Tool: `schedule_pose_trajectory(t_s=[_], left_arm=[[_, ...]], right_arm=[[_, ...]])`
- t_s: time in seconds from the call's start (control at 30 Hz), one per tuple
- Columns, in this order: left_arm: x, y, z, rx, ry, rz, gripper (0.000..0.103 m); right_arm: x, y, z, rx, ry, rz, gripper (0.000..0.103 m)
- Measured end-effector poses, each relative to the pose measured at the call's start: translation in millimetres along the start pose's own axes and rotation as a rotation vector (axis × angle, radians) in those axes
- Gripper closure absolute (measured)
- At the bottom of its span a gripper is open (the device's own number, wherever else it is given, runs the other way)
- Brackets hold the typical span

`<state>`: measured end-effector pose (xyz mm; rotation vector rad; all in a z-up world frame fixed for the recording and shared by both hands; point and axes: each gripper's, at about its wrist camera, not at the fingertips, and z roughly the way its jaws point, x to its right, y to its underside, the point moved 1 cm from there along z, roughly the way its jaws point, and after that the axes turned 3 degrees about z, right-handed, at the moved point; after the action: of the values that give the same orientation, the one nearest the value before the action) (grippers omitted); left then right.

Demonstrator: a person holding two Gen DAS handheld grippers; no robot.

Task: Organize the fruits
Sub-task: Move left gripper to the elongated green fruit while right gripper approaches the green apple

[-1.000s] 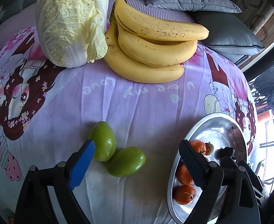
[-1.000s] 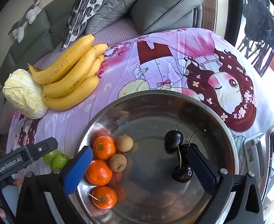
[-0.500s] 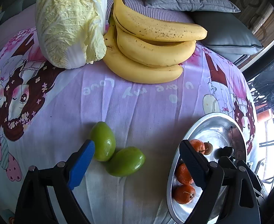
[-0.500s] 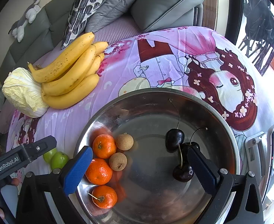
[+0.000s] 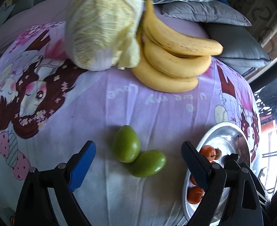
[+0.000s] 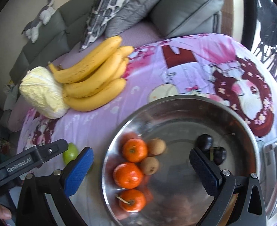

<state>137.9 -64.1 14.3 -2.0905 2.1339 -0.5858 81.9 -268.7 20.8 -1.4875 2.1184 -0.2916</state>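
Note:
Two green fruits lie touching on the purple cartoon cloth, just ahead of and between the fingers of my open, empty left gripper. A steel bowl holds three oranges, two brown longans and dark cherries. My open, empty right gripper hovers over the bowl. The bowl shows at the right in the left wrist view. One green fruit shows beside the left gripper's body.
A bunch of bananas and a napa cabbage lie at the far side of the cloth, also in the right wrist view. Grey cushions and a sofa lie behind.
Both views have shifted: the left gripper has moved left so the green fruits now sit centred between its fingers. The right gripper has drifted left over the bowl.

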Motion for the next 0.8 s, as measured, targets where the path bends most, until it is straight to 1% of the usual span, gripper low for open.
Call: schedule_pose_trajectory(t_s=[0.13,0.3,0.5,0.57,0.67,0.8], left_arm=[[-14,1,-6,0.011,-0.005,-0.035,0.011],[-30,2,-11,0.017,-0.004,-0.066,0.011],[-53,3,-13,0.020,-0.021,-0.113,0.011],[-61,3,-13,0.020,-0.038,-0.127,0.011],[-73,4,-12,0.007,-0.057,-0.159,0.011],[-78,5,-4,-0.025,-0.042,-0.174,0.011]], right_arm=[[-16,3,1,0.004,-0.010,-0.049,0.000],[-33,6,6,-0.013,-0.070,-0.079,0.000],[-57,14,10,-0.015,-0.093,-0.158,0.000],[-65,18,12,-0.023,-0.107,-0.181,0.000],[-75,25,16,-0.035,-0.124,-0.208,0.000],[-90,34,23,-0.050,-0.129,-0.253,0.003]])
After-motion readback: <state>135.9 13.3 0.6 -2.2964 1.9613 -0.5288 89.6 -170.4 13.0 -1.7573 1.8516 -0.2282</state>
